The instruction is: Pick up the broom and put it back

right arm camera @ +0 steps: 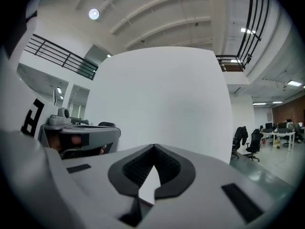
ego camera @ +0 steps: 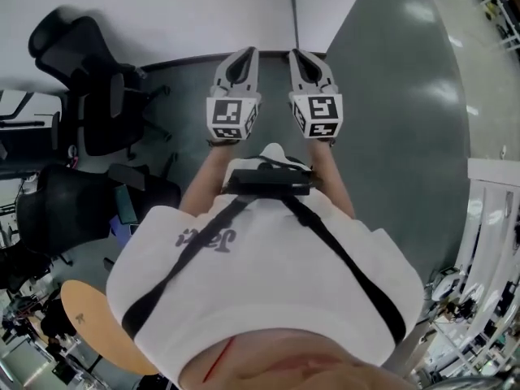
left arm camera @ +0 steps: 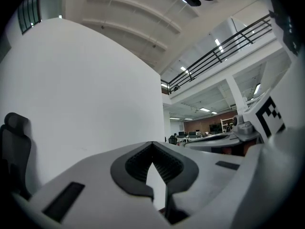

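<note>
A thin grey pole (ego camera: 294, 19), which looks like the broom's handle, stands upright against the white wall (ego camera: 179, 15), straight ahead of me. My left gripper (ego camera: 248, 52) and right gripper (ego camera: 296, 54) are held side by side at chest height, both pointing level at the wall. The right gripper's tip is just below the pole's lower end. In the left gripper view the jaws (left arm camera: 152, 145) meet at the tip with nothing between them. The right gripper view shows the same, its jaws (right arm camera: 154, 147) shut and empty. Neither gripper view shows the pole, and the broom's head is hidden.
Black office chairs (ego camera: 89, 96) crowd the left side along the wall. A round wooden tabletop (ego camera: 93, 323) sits low at the left. White shelving (ego camera: 491, 218) stands at the right edge. Grey floor (ego camera: 398, 96) stretches to the right of the wall's corner, with more chairs (right arm camera: 248, 142) far off.
</note>
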{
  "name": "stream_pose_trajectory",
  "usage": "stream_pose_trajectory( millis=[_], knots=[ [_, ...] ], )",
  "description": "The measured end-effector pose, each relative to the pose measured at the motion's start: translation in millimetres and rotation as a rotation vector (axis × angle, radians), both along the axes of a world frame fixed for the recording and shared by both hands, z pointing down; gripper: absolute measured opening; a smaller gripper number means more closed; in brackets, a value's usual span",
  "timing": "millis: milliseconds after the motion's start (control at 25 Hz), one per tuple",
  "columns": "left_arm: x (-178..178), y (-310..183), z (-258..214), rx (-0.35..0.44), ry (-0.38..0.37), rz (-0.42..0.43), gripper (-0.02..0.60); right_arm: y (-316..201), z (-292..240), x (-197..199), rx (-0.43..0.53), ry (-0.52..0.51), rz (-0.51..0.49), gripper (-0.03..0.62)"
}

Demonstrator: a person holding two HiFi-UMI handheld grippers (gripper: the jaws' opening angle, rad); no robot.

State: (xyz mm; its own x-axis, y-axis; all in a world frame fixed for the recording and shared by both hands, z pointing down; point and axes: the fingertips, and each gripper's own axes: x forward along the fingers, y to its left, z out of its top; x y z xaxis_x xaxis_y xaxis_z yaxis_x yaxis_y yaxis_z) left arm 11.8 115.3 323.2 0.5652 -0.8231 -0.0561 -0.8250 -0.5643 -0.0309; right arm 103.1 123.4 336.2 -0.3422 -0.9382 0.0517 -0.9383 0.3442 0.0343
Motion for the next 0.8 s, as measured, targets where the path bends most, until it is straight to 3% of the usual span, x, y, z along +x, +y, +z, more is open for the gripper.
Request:
stream_pose_trajectory(
  millis=[200,440,600,800],
  knots=[
    [17,-41,11,-0.046,0.017,-0.011,0.011,-48,14,13,-0.042,-0.053,-0.024,0.002],
    [6,-86,42,-0.128,0.03,0.002,0.011,-86,45,-16,-0.099,-0.035,-0.127,0.002],
    [-1,-135,49,-0.114,0.025,0.03,0.011,-131,44,-20,-0.057,-0.027,-0.085,0.003],
    [-10,-213,39,-0.075,0.027,0.085,0.011,-204,29,-10,-0.008,-0.009,0.042,0.003]
  ],
)
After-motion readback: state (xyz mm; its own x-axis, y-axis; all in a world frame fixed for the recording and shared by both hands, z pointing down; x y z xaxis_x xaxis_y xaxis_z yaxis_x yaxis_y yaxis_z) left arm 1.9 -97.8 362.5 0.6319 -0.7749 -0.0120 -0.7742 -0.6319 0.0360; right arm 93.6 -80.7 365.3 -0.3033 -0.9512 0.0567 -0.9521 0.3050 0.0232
